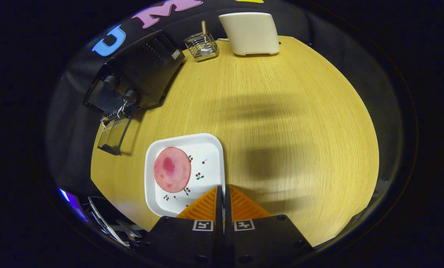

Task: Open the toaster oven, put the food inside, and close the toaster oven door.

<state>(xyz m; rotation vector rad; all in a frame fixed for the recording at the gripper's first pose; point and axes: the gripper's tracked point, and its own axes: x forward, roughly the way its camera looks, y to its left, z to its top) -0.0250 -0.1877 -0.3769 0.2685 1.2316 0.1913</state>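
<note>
The toaster oven (pixel 140 74) sits at the far left corner of the wooden table (pixel 281 130), its glass door (pixel 114 134) dropped open toward the plate — so the opening step looks done. The food, 1 round pink slice (pixel 172 169), lies flat on the white plate (pixel 207 149), just ahead and left of the gripper (pixel 223 191). Its 2 fingers are pressed together on the plate's right rim, apparently to carry plate and slice across to the open oven.
</note>
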